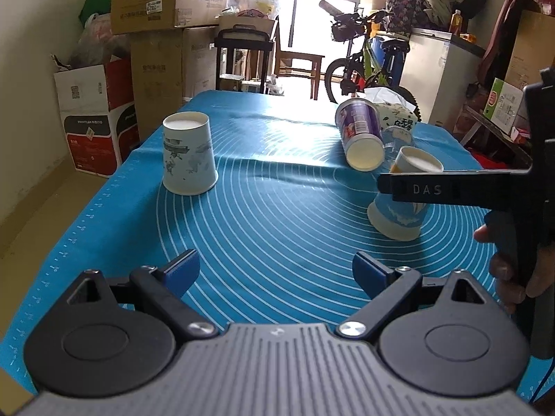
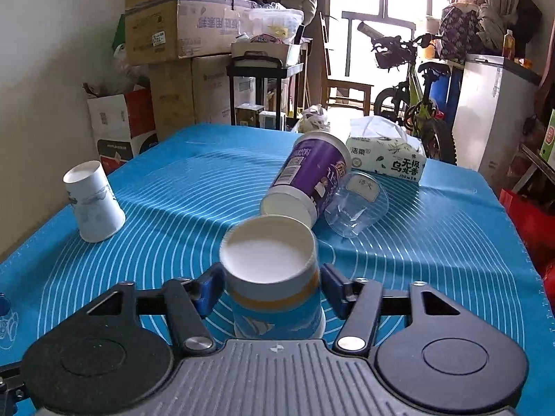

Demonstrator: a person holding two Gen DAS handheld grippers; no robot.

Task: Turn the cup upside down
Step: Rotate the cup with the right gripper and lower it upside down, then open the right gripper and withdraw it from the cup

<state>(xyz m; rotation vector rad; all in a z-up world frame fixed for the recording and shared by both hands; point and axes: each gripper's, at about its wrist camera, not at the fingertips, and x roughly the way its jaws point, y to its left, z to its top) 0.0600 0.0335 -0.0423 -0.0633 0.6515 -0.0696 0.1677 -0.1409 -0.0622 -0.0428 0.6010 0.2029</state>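
A blue-and-white paper cup with an orange band (image 2: 274,277) stands upside down on the blue mat (image 2: 433,260), base up. My right gripper (image 2: 269,286) has its blue pads on either side of it; the left pad looks in contact, the right pad shows a small gap. The same cup shows in the left wrist view (image 1: 402,201), partly behind the right gripper's black finger (image 1: 444,187). My left gripper (image 1: 275,274) is open and empty over the mat (image 1: 277,225).
A white patterned cup (image 1: 189,154) stands upside down at the left; it also shows in the right wrist view (image 2: 93,206). A purple cup (image 2: 308,176) and a clear plastic cup (image 2: 357,206) lie on their sides. A tissue pack (image 2: 385,156) sits behind them. Boxes and a bicycle stand beyond.
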